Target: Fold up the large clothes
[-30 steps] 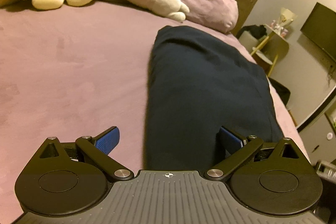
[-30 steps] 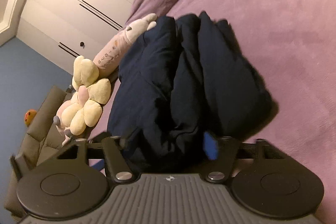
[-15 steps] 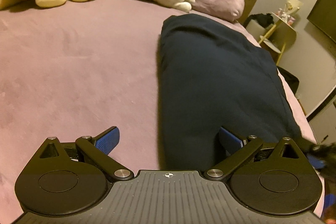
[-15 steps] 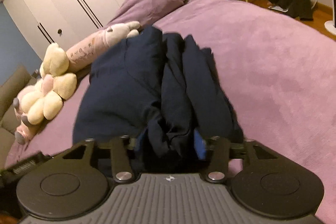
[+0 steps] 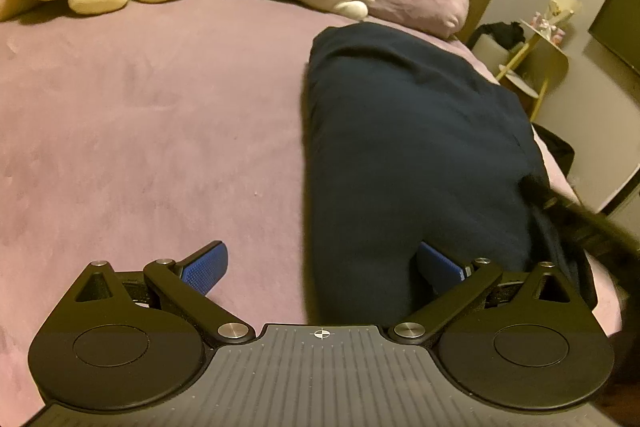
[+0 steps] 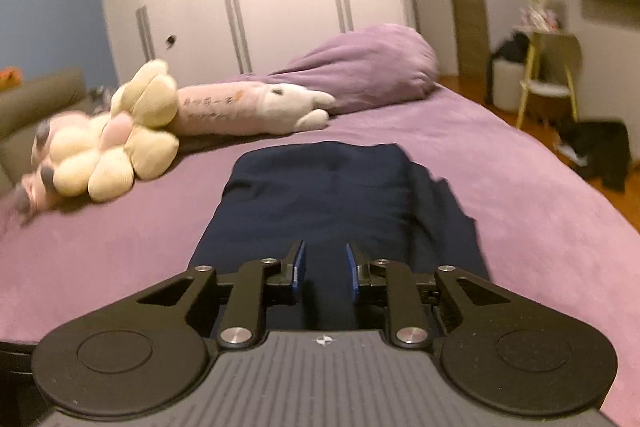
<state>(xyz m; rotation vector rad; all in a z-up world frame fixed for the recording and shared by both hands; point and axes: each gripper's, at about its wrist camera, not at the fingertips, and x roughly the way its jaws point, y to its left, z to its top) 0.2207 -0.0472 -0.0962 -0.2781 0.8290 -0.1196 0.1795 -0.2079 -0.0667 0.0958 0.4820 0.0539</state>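
A dark navy garment (image 5: 408, 147) lies folded lengthwise on the purple bed (image 5: 140, 127). My left gripper (image 5: 320, 263) stands open and wide over its near end; the left pad is above bare bedding and the right pad rests against the cloth's edge. In the right wrist view the garment (image 6: 320, 195) stretches away below my right gripper (image 6: 324, 267). Its jaws are closing, with a narrow gap showing and nothing pinched between the pads. A blurred dark shape (image 5: 580, 219) at the garment's right edge in the left wrist view looks like the right gripper.
A flower-shaped plush (image 6: 112, 147), a long pink plush (image 6: 248, 107) and a purple pillow (image 6: 372, 63) line the head of the bed. White wardrobes (image 6: 280, 7) stand behind. To the right are a yellow chair (image 6: 552, 75) and dark clothes on the floor (image 6: 600, 151).
The right gripper let go of the bunched end of the garment, rolled level, pulled back and rose; its jaws narrowed. The garment now lies flatter. The left gripper stayed in place.
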